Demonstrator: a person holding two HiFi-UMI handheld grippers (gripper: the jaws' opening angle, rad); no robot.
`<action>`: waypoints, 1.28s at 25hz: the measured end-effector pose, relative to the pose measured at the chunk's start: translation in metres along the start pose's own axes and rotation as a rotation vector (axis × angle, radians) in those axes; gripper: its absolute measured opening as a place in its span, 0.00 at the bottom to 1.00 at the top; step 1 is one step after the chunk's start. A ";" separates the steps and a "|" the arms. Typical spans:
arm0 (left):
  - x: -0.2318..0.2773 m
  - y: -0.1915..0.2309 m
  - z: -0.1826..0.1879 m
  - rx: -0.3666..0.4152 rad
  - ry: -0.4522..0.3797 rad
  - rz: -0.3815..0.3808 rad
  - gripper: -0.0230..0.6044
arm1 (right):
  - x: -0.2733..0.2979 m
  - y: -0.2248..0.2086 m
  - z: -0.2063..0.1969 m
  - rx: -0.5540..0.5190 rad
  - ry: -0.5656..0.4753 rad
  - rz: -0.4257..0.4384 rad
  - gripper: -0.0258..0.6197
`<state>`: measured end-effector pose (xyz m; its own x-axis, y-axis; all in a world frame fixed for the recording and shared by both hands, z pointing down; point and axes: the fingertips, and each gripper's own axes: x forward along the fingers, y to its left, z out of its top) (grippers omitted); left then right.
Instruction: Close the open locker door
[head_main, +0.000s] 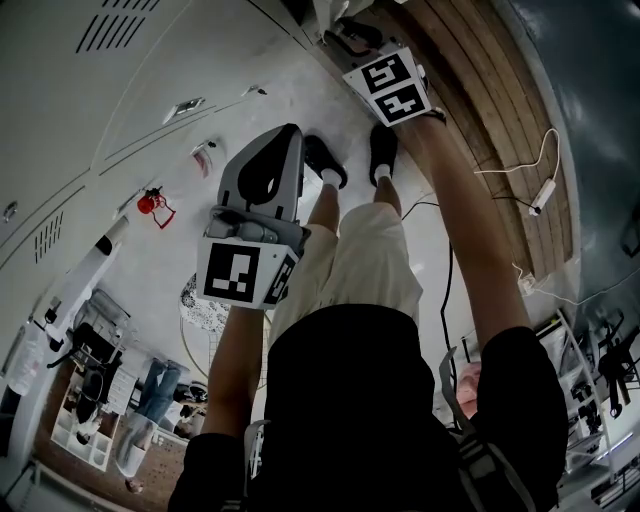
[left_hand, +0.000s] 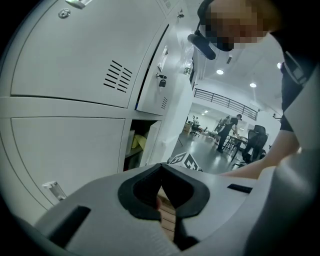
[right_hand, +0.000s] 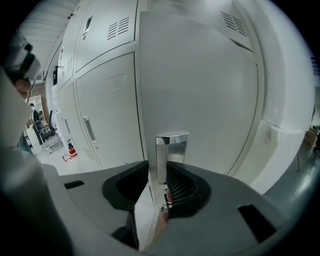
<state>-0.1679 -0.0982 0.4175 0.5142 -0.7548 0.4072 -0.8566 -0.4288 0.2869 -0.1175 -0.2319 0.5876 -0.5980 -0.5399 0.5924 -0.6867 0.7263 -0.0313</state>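
Note:
The open locker door (right_hand: 200, 90) stands edge-on straight ahead in the right gripper view. Its chrome handle (right_hand: 172, 150) and its front edge sit between the jaws of my right gripper (right_hand: 159, 187), which look closed onto that edge. In the head view the right gripper (head_main: 345, 38) reaches far forward at the lockers. In the left gripper view the open compartment (left_hand: 145, 135) shows something yellow (left_hand: 136, 143) inside, with the white door (left_hand: 175, 115) beside it. My left gripper (head_main: 293, 132) hangs lower and nearer the body, jaws (left_hand: 161, 166) together and empty.
Closed grey lockers (head_main: 130, 90) line the left side. A red fire extinguisher (head_main: 152, 203) stands on the floor by them. A white cable with a power strip (head_main: 540, 195) lies on the wooden strip at right. People stand far off in the hall (left_hand: 227, 130).

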 end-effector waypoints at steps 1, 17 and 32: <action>-0.001 0.002 0.000 -0.001 0.000 0.000 0.06 | 0.002 0.001 0.001 -0.004 0.001 -0.002 0.22; -0.012 0.025 0.000 -0.002 -0.006 -0.014 0.06 | 0.033 0.007 0.021 -0.106 0.046 -0.019 0.20; -0.016 0.037 -0.003 0.002 0.002 -0.028 0.06 | 0.050 0.005 0.034 -0.142 0.043 -0.047 0.18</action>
<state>-0.2082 -0.1005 0.4246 0.5377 -0.7416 0.4011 -0.8422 -0.4503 0.2964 -0.1650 -0.2697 0.5900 -0.5460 -0.5585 0.6244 -0.6463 0.7551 0.1102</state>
